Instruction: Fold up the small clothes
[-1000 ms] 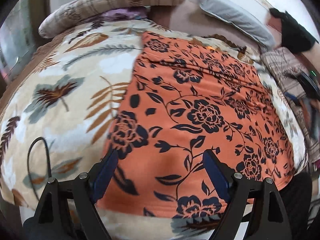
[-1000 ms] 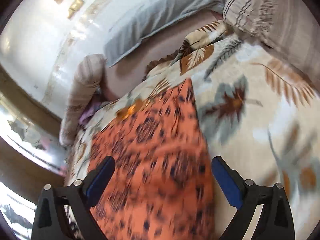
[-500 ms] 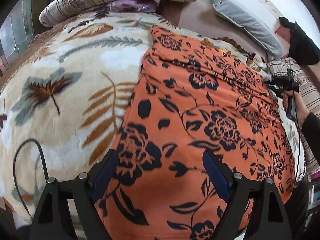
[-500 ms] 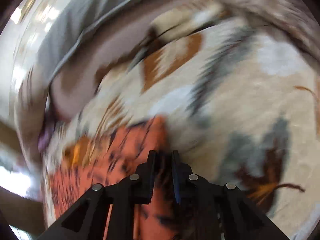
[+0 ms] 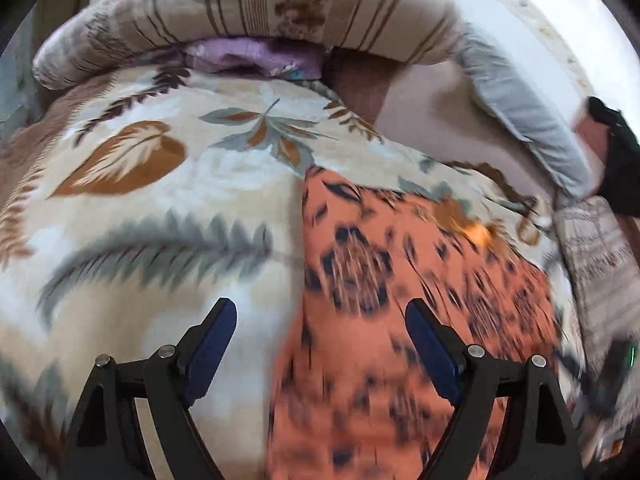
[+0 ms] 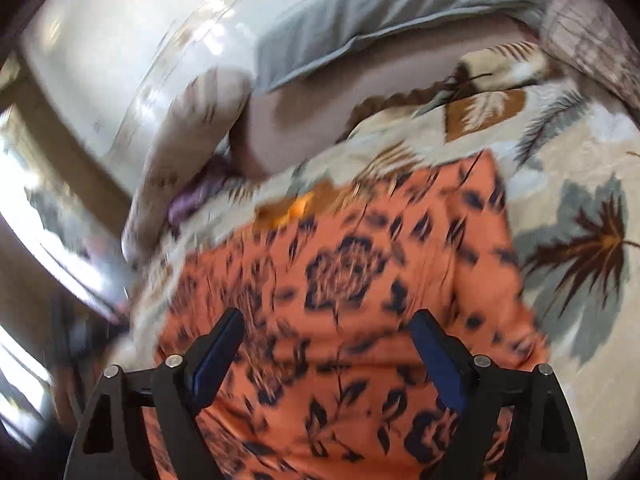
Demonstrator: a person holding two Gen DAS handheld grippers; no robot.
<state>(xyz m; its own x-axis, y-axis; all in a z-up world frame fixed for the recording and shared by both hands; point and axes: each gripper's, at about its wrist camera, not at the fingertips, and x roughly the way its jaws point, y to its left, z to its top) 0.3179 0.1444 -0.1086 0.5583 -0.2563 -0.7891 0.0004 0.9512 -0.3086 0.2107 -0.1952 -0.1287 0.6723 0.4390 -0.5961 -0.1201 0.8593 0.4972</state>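
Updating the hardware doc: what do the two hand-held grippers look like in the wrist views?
Both look identical. The left hand-held gripper and the right hand-held gripper each have two matte black angular fingers with triangular cut-outs, silver round pivot bolts at the joints, and dark blue pads lining the inner faces of the fingertips. No cables, labels or markings show on them, and no hand or sleeve is clearly in view.
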